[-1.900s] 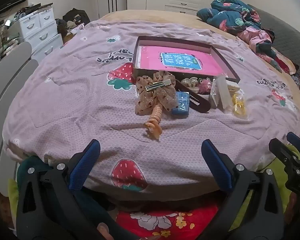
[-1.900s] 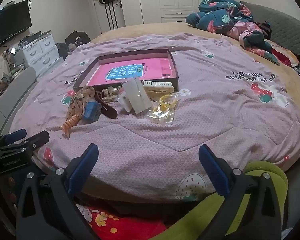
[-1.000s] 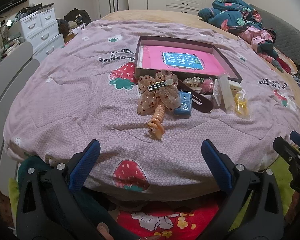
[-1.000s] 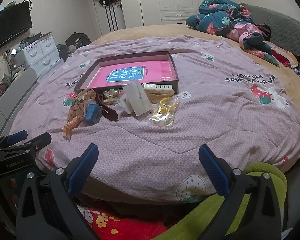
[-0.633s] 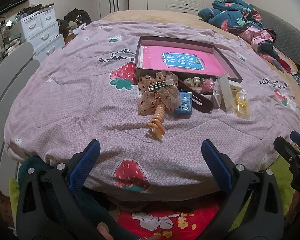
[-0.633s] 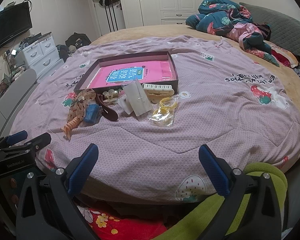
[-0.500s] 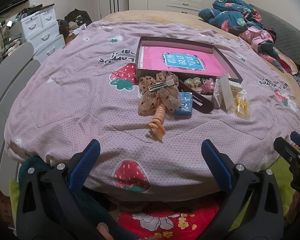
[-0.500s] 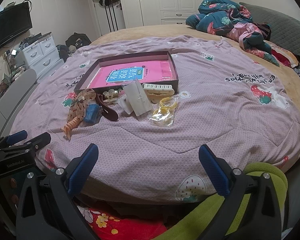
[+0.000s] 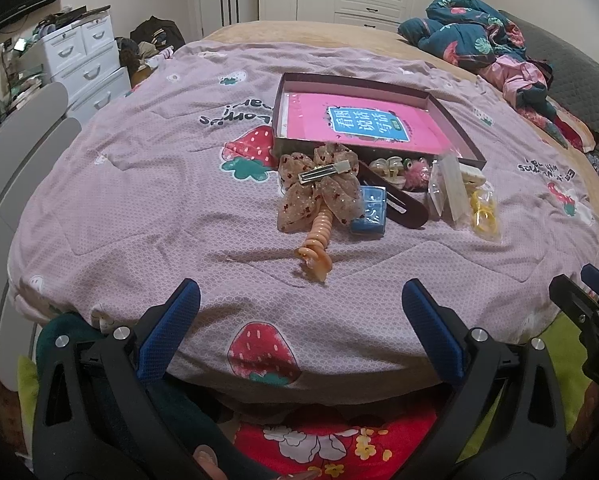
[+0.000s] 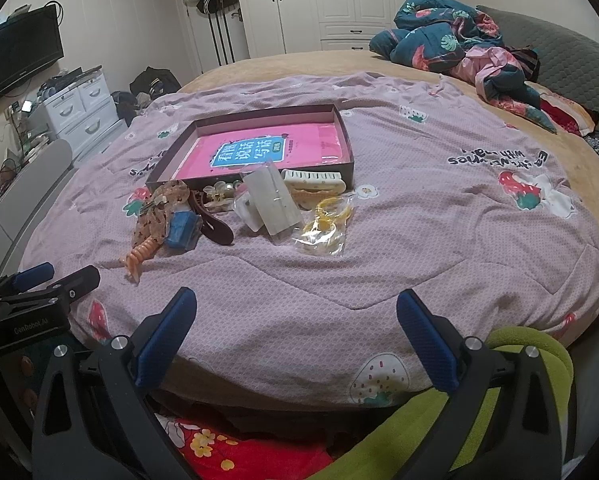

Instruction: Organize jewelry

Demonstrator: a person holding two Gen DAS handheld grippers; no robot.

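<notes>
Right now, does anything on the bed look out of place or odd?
Yes: the shallow box holds only a pink booklet, while the hair accessories lie heaped on the quilt against its near wall. Nothing looks spilled or broken.

Left tool (image 9: 299, 312) jaws wide apart, empty; right tool (image 10: 295, 312) likewise, side by side, level.

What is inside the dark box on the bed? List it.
Inside the dark box lies only a pink booklet with a blue label, flat on the bottom. Whatever is under the booklet is covered. The hair accessories lie outside, along its near wall.
</notes>
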